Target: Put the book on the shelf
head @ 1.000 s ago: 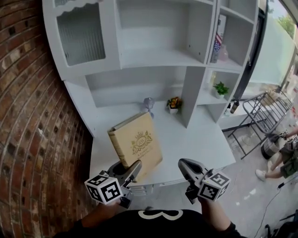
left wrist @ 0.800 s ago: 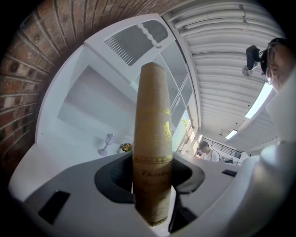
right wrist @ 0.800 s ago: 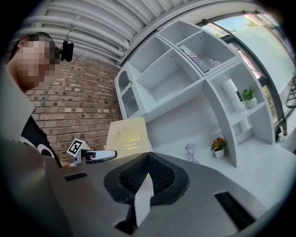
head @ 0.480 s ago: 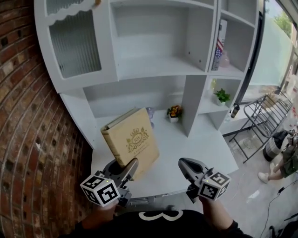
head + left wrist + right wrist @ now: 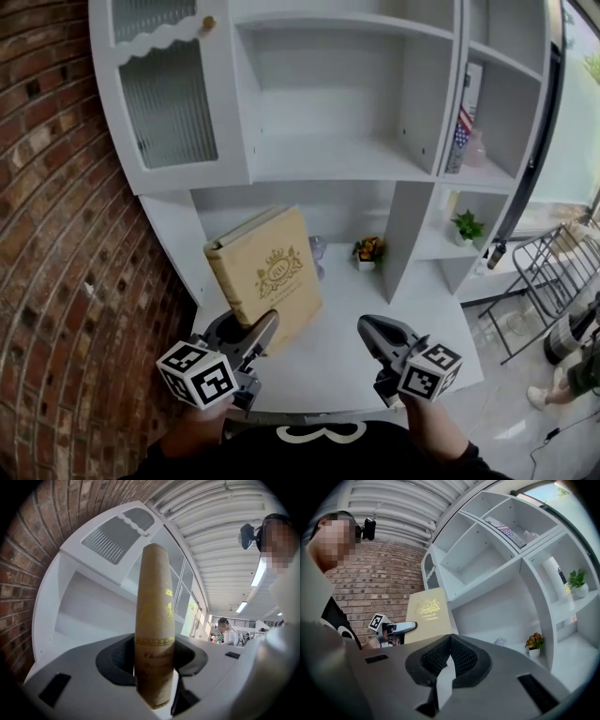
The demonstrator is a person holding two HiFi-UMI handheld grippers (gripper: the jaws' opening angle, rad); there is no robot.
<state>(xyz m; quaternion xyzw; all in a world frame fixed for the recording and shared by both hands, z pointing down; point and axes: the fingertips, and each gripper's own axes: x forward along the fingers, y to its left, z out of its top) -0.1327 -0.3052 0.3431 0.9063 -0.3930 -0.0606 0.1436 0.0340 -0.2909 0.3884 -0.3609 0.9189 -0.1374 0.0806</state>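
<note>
A thick tan book (image 5: 265, 277) with a gold crest on its cover stands tilted above the white desk top (image 5: 361, 328), spine to the left. My left gripper (image 5: 246, 339) is shut on its lower edge; in the left gripper view the book's spine (image 5: 154, 634) rises straight up between the jaws. The right gripper (image 5: 373, 336) hovers to the right of the book over the desk's front edge, jaws together and empty (image 5: 450, 641). The white shelf unit (image 5: 347, 159) rises behind, its wide middle compartment bare.
A brick wall (image 5: 56, 234) runs close along the left. A ribbed-glass cabinet door (image 5: 173, 103) is at upper left. A small flower pot (image 5: 367, 251) and a glass (image 5: 319, 251) stand at the desk's back; a green plant (image 5: 466, 227) and books (image 5: 466, 117) occupy the right shelves.
The book and left gripper have risen a little and shifted left, now higher against the shelf unit. The view has tilted up. The right gripper has barely moved.
</note>
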